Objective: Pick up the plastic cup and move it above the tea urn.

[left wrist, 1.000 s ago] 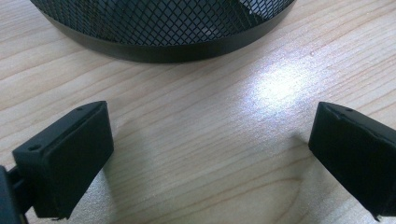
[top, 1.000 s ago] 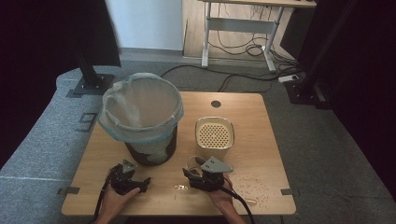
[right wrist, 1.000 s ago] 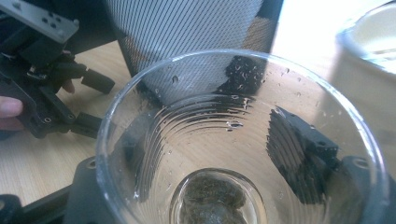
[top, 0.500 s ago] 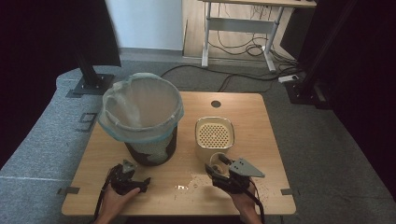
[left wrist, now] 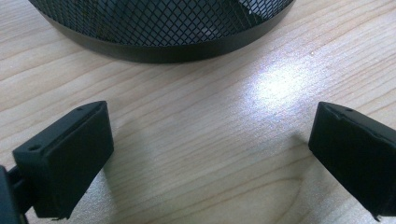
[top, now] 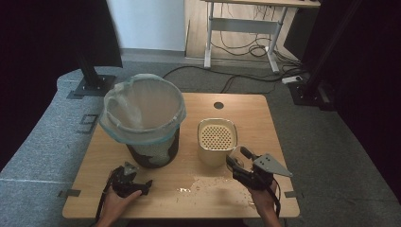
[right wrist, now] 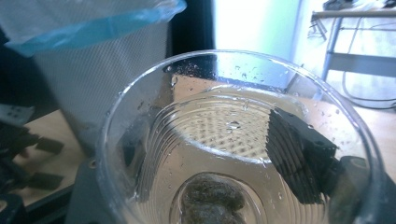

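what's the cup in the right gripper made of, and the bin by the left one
The cup looks like clear plastic: see-through, ribbed walls, wet with droplets; glass is possible. The bin looks like black metal mesh, matte, with a solid rim band at its base and a thin translucent bag lining it.

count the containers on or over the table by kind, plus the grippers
mesh bin with a plastic liner: 1
cream perforated container: 1
clear plastic cup, held in the right gripper: 1
grippers, counting the left gripper: 2
total: 5
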{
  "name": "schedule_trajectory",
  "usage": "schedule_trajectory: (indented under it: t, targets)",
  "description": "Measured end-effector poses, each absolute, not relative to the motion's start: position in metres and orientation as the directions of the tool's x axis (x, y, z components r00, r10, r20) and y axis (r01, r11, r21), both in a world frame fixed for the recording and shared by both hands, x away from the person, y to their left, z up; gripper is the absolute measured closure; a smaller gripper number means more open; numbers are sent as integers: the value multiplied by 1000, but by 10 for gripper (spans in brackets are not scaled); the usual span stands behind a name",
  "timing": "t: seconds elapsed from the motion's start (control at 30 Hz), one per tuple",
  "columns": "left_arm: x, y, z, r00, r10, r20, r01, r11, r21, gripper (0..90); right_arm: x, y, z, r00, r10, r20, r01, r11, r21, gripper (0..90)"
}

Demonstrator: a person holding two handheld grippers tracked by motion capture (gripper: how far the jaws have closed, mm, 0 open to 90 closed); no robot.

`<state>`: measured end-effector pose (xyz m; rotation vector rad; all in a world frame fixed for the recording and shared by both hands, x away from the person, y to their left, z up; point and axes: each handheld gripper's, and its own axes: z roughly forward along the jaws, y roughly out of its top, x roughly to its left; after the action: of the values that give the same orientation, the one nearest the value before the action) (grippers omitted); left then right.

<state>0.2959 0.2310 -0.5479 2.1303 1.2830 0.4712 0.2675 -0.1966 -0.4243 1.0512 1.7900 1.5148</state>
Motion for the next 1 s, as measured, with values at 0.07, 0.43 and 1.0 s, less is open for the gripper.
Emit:
schedule_trajectory:
  t: [0.07,0.43,1.0]
  targets:
    - [296,231,-548,471,882,-5,669,-353,654,0,272,-200,-419,-522,851,61,203,55,978,366]
    - [296,231,-548,469,883,-4,669,-353,655,0,304,-208,-400,-481,876,33,212,80,974,365]
    - [296,231,-548,468,884,-6,669,-349,656,0,353,-193,-388,-452,891,28,251,98,963,365]
